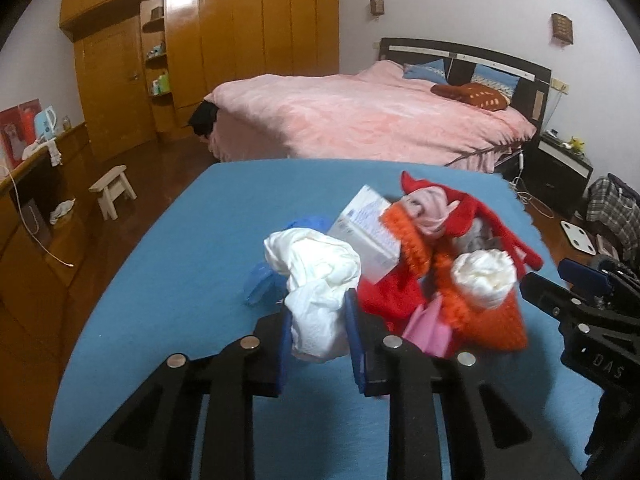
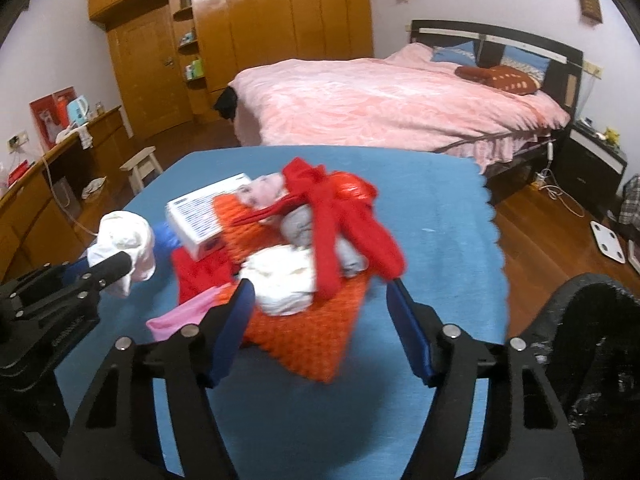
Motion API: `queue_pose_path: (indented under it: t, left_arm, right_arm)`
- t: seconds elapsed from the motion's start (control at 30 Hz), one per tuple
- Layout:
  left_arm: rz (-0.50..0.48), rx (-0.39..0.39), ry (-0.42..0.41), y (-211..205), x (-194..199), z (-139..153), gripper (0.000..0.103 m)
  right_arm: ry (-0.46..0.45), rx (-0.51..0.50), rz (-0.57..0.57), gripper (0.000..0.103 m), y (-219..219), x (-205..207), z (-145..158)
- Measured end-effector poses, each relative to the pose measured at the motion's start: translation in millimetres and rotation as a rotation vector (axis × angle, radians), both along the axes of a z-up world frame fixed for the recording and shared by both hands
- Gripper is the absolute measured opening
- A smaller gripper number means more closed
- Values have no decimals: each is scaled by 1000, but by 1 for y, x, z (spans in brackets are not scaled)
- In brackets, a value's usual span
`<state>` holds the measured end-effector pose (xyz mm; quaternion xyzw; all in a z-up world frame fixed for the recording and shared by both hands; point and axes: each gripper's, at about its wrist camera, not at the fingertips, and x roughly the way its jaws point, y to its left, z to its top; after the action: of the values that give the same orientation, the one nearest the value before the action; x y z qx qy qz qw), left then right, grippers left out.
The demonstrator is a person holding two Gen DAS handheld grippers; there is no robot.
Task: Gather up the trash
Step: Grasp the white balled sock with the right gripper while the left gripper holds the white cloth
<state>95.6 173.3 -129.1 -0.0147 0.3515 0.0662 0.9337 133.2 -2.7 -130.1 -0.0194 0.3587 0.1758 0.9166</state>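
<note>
Nearest, my left gripper (image 1: 318,334): clenched on a crumpled white tissue wad (image 1: 316,280), held over the near part of the blue-covered table (image 1: 168,264). My right gripper (image 2: 320,320): jaws apart, gripping nothing, straddling the near end of the pile with a rolled white paper bundle (image 2: 286,284) just ahead of them. That bundle lies on an orange knitted cloth (image 2: 308,340). A pink rag (image 2: 180,316) lies at the pile's near left side. Mid-table: a white printed cardboard box (image 2: 204,216), a red fabric strap (image 2: 340,216) draped across the heap, and a crumpled blue plastic scrap (image 1: 258,284) beside the wad. A black-lined bin (image 2: 600,344) stands off the table's right edge. Beyond the far edge: a pink-quilted bed (image 2: 392,100) and a wooden wardrobe (image 2: 260,20).
</note>
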Motion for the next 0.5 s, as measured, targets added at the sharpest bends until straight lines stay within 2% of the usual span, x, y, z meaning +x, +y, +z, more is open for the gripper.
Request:
queue_pose_path:
  t: [0.1, 0.4, 0.47, 0.5]
  left_arm:
    - [8, -10, 3, 6, -1, -4, 25]
    - [22, -33, 7, 16, -6, -13, 25]
    - [25, -35, 10, 16, -6, -14, 25]
    - [26, -36, 11, 17, -6, -14, 25]
  right_arm:
    - [2, -13, 27, 59, 14, 1, -5]
    - [55, -36, 20, 57, 26, 22, -28]
    - [76, -26, 41, 39, 28, 23, -31]
    - [83, -20, 49, 36, 28, 22, -32]
